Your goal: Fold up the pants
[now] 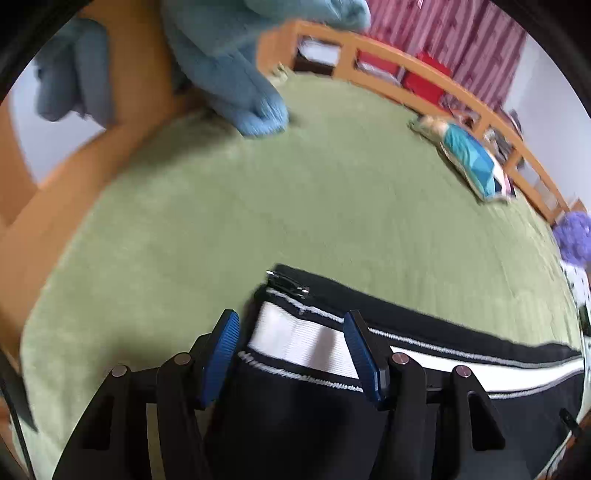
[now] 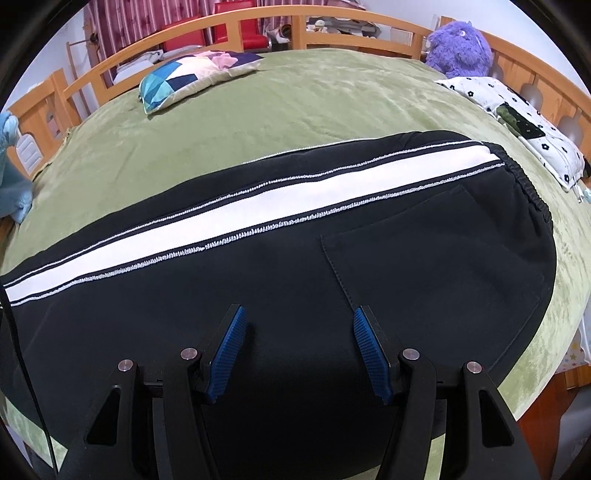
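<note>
Black pants [image 2: 280,266] with a white side stripe [image 2: 221,218] lie flat on a green bedspread [image 2: 314,107]. The waistband and a back pocket [image 2: 436,251] are at the right in the right wrist view. My right gripper [image 2: 297,319] is open over the black fabric near the pocket's edge. In the left wrist view the pants' leg end [image 1: 295,332] with its white stripe and a small zipper [image 1: 288,282] lies between the blue pads of my open left gripper [image 1: 291,321]. Nothing is gripped.
A patchwork cushion [image 2: 192,75], a purple plush toy [image 2: 458,46] and a white flowered pillow [image 2: 517,114] lie along the bed's far and right sides. A blue plush [image 1: 236,66] sits at the left. A wooden rail [image 2: 258,22] rings the bed [image 1: 221,206].
</note>
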Motion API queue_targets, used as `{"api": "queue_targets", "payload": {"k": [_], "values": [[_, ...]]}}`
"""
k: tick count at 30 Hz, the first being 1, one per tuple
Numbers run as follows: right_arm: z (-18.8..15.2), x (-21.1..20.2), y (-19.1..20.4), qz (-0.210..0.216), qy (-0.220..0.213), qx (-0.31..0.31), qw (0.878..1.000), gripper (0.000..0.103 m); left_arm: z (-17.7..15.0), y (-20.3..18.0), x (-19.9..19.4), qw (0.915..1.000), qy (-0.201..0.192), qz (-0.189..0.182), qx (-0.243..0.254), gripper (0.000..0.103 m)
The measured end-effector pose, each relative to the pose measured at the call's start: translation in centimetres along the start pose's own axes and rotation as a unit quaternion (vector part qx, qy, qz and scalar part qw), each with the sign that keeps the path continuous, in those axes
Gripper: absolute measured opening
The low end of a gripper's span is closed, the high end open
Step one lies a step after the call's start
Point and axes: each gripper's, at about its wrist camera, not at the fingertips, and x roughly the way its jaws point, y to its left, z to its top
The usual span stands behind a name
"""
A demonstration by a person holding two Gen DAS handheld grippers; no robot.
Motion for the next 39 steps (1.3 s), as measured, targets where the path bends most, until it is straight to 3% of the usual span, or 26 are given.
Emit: {"api": "queue_targets", "payload": {"k": [1, 2, 4, 5, 8, 10, 13, 16, 18, 20, 24, 27, 30, 32, 39], "values": [[0.0, 0.1, 0.1, 0.000, 0.001, 0.001, 1.000, 0.060, 0.2, -0.1, 0.4, 1.0000, -0.001, 0.006, 0.001, 0.055], [0.0, 0.2, 0.2, 0.000, 0.002, 0.003, 1.000, 0.060, 0.3, -0.2, 0.8, 0.9999, -0.006, 0.008, 0.001, 0.047], [0.1, 0.5, 0.4, 0.003, 0.005, 0.007, 1.000, 0.060, 0.4, -0.4, 1.5, 0.9998, -0.003, 0.019, 0.007, 0.019], [0.1, 0.7, 0.6, 0.004, 0.007, 0.007, 1.000, 0.060, 0.5, -0.6, 1.6, 0.9997, 0.001, 0.020, 0.015, 0.015], [0.1, 1.1, 1.1, 0.003, 0.012, -0.001, 1.000, 0.060, 1.3, 2.0, -1.0, 0.9971, -0.053, -0.027, -0.046, 0.013], [0.0, 0.8, 1.3, 0.000, 0.006, -0.006, 1.000, 0.060, 1.6, 2.5, -0.5, 0.9968, -0.041, -0.026, -0.063, 0.013], [0.2, 0.1, 1.4, 0.013, -0.012, -0.005, 1.000, 0.060, 1.2, 1.0, 1.6, 0.9990, -0.017, 0.019, -0.037, 0.019], [0.2, 0.2, 1.7, 0.026, -0.017, -0.011, 0.999, 0.061, 0.5, 0.0, 0.7, 0.9980, -0.018, 0.058, -0.019, 0.035], [0.2, 1.3, 1.9, 0.032, -0.009, -0.018, 0.999, 0.065, -0.2, -0.3, -0.8, 0.9986, -0.024, 0.044, -0.017, 0.053], [-0.1, 3.4, 2.1, 0.029, 0.019, -0.021, 0.999, 0.066, -1.0, -0.5, -2.3, 0.9990, -0.032, 0.032, -0.008, 0.055], [-0.3, 3.4, 3.5, 0.007, -0.004, -0.042, 0.999, 0.068, -4.1, -1.4, -5.3, 0.9997, -0.021, -0.009, 0.004, 0.060], [-0.4, 1.8, 3.9, 0.068, -0.011, -0.015, 0.998, 0.068, -7.6, -1.5, -7.6, 0.9988, -0.009, -0.048, 0.001, 0.060], [-1.0, 0.2, 5.3, 0.078, -0.025, -0.036, 0.996, 0.068, -11.2, -1.1, -9.4, 0.9932, 0.001, -0.113, -0.025, 0.060], [-1.4, -0.7, 6.0, 0.079, -0.036, -0.047, 0.995, 0.068, -13.3, -0.7, -10.3, 0.9903, 0.004, -0.132, -0.042, 0.060], [-2.9, -2.2, 7.3, 0.100, -0.037, -0.058, 0.993, 0.068, -17.6, 2.9, -10.5, 0.9899, 0.009, -0.084, -0.114, 0.060]]}}
